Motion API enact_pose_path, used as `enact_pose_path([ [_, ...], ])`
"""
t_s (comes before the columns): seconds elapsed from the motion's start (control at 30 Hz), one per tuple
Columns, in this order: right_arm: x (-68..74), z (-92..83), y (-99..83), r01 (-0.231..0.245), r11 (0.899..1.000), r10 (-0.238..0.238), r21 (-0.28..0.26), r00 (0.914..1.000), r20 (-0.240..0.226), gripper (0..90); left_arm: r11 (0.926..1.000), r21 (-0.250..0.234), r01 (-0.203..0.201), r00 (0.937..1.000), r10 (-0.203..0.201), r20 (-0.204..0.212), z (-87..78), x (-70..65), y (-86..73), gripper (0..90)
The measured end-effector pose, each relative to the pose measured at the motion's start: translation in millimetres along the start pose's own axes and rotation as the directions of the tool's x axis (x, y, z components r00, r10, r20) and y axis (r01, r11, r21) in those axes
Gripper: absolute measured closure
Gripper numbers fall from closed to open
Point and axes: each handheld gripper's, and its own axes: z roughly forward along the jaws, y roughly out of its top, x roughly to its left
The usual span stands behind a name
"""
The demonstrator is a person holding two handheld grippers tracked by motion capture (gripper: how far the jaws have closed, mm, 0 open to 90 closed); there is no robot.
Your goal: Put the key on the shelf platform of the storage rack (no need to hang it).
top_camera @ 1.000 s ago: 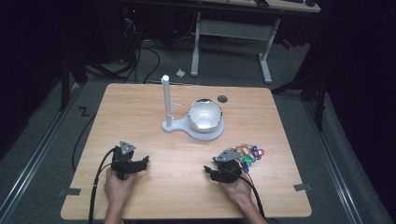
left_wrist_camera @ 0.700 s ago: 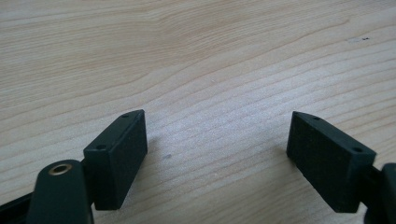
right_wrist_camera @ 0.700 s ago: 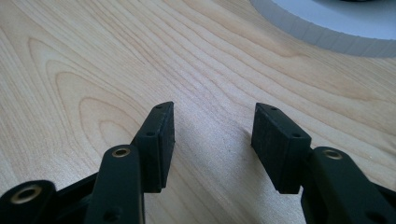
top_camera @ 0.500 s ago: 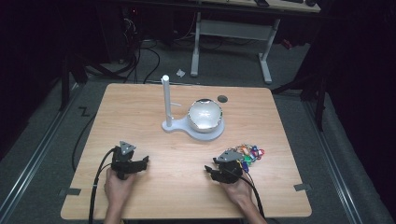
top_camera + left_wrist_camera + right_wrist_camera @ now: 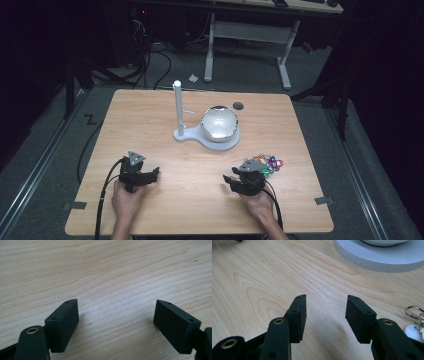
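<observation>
A white stand [image 5: 206, 136] with an upright post [image 5: 177, 105] and a shiny silver bowl [image 5: 219, 123] sits mid-table; its base edge [image 5: 384, 258] fills the top of the right gripper view. A bunch of coloured key rings [image 5: 269, 163] lies at the right, with a metal ring [image 5: 415, 312] beside the right jaw. My left gripper [image 5: 141, 175] rests low on the wood near the front left, held by a hand, open with nothing between its jaws [image 5: 116, 322]. My right gripper [image 5: 241, 182] rests at the front right just left of the key rings, open and empty [image 5: 325, 315].
The wooden table [image 5: 150, 115] has a small dark round hole [image 5: 238, 105] behind the bowl. Cables trail from both grippers off the front edge. A desk frame [image 5: 247, 35] and cables stand on the dark floor beyond the table.
</observation>
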Motion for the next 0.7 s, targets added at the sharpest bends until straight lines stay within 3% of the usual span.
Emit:
enact_pose_path([
  [0.5,-9.8,-14.2,1.0,-0.025,1.0,0.025,-0.014,0.9997,-0.001,53.0,1.0,0.0,0.0,1.0,0.0,0.0,0.0,0.0,0.0,20.7],
  [0.7,-17.3,-21.6,-0.7,-0.056,0.998,0.056,-0.026,0.9984,0.006,53.5,1.0,0.0,0.0,1.0,0.0,0.0,0.0,0.0,0.0,20.7],
])
